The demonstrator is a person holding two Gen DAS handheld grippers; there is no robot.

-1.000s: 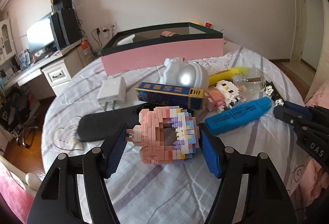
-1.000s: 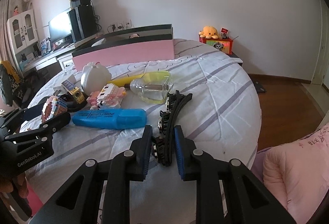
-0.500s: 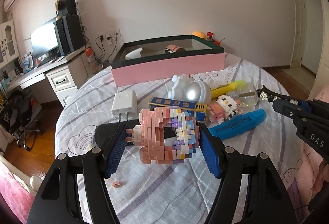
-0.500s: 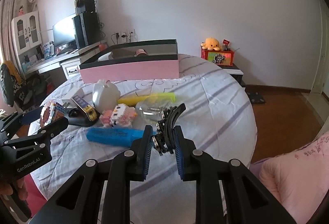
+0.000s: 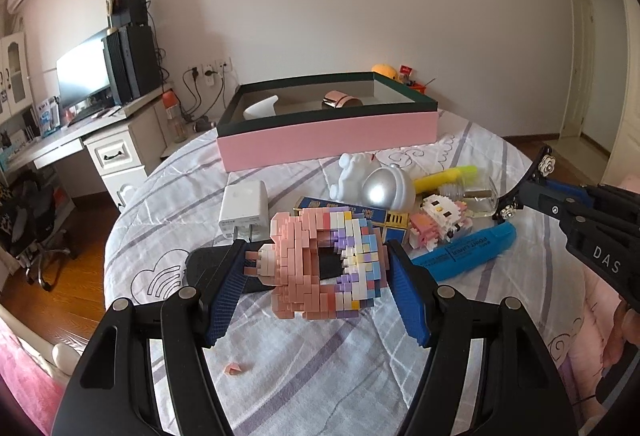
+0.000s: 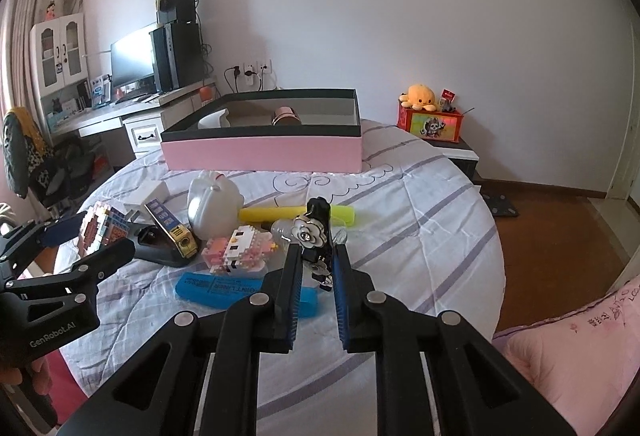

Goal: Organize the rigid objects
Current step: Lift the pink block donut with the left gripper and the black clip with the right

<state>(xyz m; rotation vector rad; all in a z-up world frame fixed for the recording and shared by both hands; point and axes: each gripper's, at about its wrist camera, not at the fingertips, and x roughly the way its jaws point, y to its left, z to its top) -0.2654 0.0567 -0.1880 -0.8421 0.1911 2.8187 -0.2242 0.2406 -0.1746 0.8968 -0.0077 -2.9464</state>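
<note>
The left gripper (image 5: 316,268) is gripping a pink block-built ring (image 5: 324,264) between its blue pads, lifted above the bed. The right gripper (image 6: 316,268) is clamping a black flower-decorated hair clip (image 6: 314,236), its tip pointing upward.

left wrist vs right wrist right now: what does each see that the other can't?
Only left wrist: a loose pink brick on the sheet by the left gripper, which clamps the brick donut.
Only right wrist: orange octopus plush on a red box; right gripper clamping a black flower clip.
Both: pink tray, blue highlighter, white charger.
</note>
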